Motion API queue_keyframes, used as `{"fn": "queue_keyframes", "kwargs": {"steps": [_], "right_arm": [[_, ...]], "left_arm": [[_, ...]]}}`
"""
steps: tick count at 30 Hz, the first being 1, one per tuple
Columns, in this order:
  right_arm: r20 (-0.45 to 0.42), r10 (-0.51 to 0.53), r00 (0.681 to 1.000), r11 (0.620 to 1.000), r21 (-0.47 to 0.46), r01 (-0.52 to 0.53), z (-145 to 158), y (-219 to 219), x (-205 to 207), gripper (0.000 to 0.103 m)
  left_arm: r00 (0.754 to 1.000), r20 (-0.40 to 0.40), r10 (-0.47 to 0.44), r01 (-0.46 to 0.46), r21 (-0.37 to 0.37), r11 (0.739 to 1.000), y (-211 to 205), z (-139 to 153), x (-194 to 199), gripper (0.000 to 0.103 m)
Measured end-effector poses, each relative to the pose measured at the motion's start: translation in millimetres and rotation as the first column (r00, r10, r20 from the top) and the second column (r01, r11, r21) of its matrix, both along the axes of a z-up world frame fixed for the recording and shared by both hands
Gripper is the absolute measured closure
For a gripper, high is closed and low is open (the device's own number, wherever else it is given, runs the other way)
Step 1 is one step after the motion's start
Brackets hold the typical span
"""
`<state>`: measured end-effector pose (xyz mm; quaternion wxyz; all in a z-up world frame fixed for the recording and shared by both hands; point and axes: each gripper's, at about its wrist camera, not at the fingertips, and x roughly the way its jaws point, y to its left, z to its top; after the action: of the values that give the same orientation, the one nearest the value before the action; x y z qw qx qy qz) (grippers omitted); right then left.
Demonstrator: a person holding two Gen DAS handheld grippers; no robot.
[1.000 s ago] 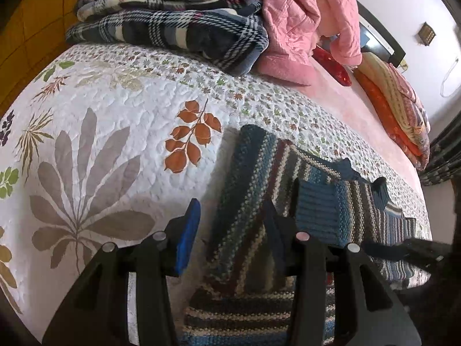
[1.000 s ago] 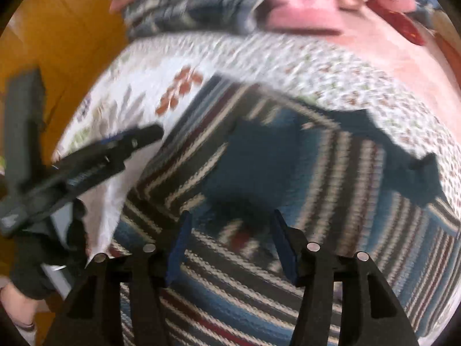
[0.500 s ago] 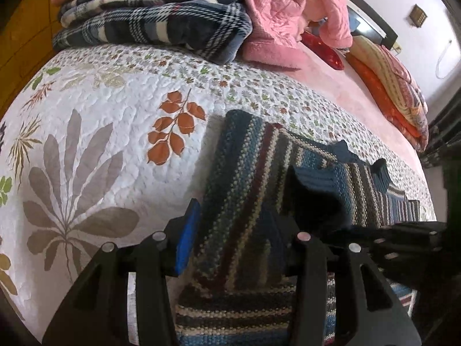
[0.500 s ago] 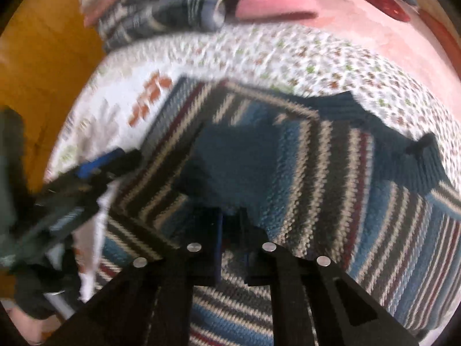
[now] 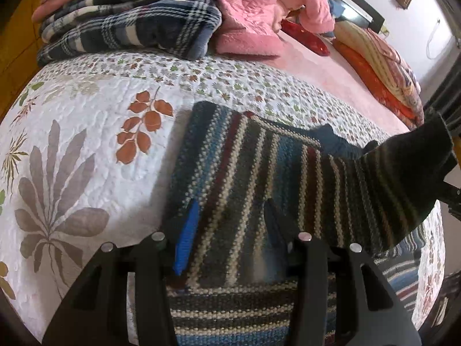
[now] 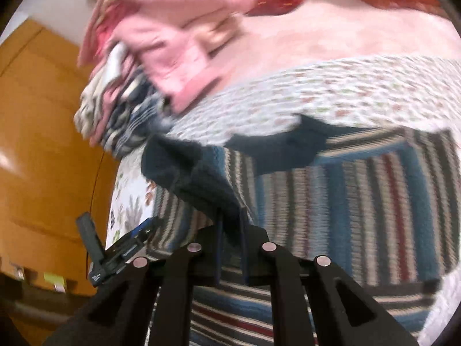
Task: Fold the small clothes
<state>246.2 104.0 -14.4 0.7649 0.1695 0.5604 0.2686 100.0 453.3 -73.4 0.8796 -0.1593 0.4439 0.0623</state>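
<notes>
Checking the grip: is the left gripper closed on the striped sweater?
No, the left gripper has its jaws spread wide over the striped sweater, pinching nothing.

I count one striped sweater (image 5: pixel 247 173), one leaf-print quilt (image 5: pixel 86 121), one plaid blanket (image 5: pixel 138 28), one pink blanket (image 5: pixel 253 14) and two grippers (mine): left (image 5: pixel 230 230), right (image 6: pixel 230 248).

Striped knitted sweater (image 5: pixel 253 167): lies on a white quilt (image 5: pixel 86 132) printed with leaves; one sleeve (image 5: pixel 403 178) lifted off the bed at right. Left gripper (image 5: pixel 230 230): fingers spread, low over the sweater's near part. Plaid blanket (image 5: pixel 129 28), folded, and pink bedding (image 5: pixel 250 20) lie behind. Orange striped bedding (image 5: pixel 383 69) far right.
</notes>
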Motion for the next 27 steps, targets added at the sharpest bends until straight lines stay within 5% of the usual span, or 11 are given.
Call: {"fn": "queue_keyframes", "kwargs": {"steps": [8,9,12,17,18,24,27], "right_arm": [[-0.159,-0.097,0.983,0.995,-0.021,0.094,-63.0,-80.2,-2.1,0.085],[-0.167,-0.108,0.98,0.994,-0.007,0.108,-66.6,-90.8,-3.0,0.081],[-0.182,-0.157,0.971,0.986,0.033,0.165,-74.4,-110.1,2.0,0.045],[-0.191,-0.155,0.969,0.985,0.045,0.167,-82.2,-106.4,22.5,0.044],[-0.194,-0.155,0.969,0.986,0.027,0.163,-85.5,-100.1,28.9,0.045],[-0.176,-0.112,0.978,0.994,-0.002,0.113,-85.2,-83.2,37.1,0.094],[-0.149,-0.09,0.985,0.996,0.005,0.091,-69.7,-84.5,27.0,0.095]], "left_arm": [[1.0,-0.003,-0.005,0.005,0.01,1.0,-7.2,-0.7,3.8,0.056],[1.0,0.005,-0.005,0.005,0.01,1.0,-7.9,1.3,3.4,0.056],[0.997,0.072,-0.027,0.03,-0.032,0.999,-12.3,13.0,0.5,0.055],[0.993,0.097,-0.067,0.074,-0.064,0.995,-26.6,17.7,4.5,0.052],[0.993,0.093,-0.075,0.082,-0.067,0.994,-29.9,15.7,5.8,0.052],[0.993,0.048,-0.112,0.115,-0.061,0.991,-41.9,2.0,10.4,0.052],[0.991,0.023,-0.128,0.129,-0.06,0.99,-42.3,-4.7,11.0,0.052]]}}
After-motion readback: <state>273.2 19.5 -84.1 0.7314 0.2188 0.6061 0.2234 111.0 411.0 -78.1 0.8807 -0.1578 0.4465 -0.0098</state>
